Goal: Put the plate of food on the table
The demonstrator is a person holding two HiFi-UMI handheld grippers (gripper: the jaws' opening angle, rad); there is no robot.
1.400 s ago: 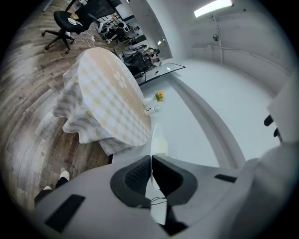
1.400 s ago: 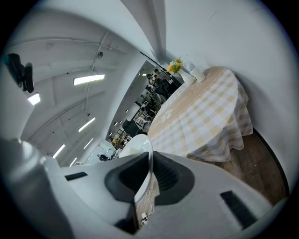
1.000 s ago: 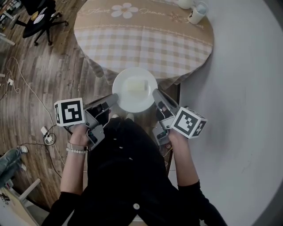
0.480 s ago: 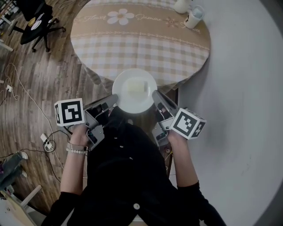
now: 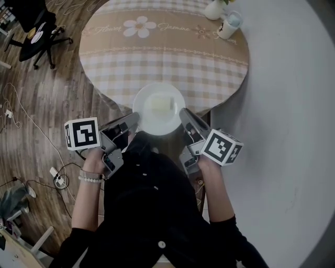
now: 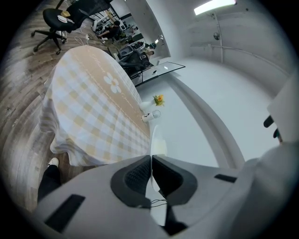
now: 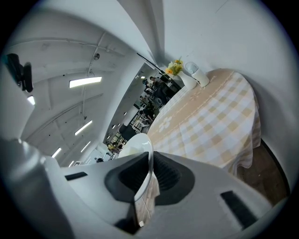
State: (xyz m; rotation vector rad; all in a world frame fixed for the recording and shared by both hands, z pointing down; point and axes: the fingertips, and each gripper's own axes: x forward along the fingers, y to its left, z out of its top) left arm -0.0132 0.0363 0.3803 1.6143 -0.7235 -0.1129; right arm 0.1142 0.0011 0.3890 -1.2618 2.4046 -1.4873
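The left claw (image 5: 135, 116) is clenched on the left rim of the plate (image 5: 158, 107), and the thin white edge is seen pinched between its dark pads in the left gripper view. The right claw (image 5: 183, 112) is clamped on the opposite rim in the same way. The plate is thus carried in the air between the two claws, just at the near edge of the table (image 5: 162, 47), and has not been set down. A pale block of food (image 5: 161, 102) lies near the plate's middle.

The table is covered by a checked tablecloth (image 5: 157, 68) that hangs over the near edge. A cup (image 5: 230, 22) and a vase (image 5: 214, 8) are stood at the far right edge, well apart from the plate.

Several risks are judged from here. Only a narrow strip of rim is held on each side, so the plate could slip out if either grip is eased too soon. If one claw is lowered ahead of the other, the plate would be tipped and the food could slide off. The hanging cloth could be caught and dragged if the plate is brought in too low. If it is released too close to the near edge, it could be left overhanging.
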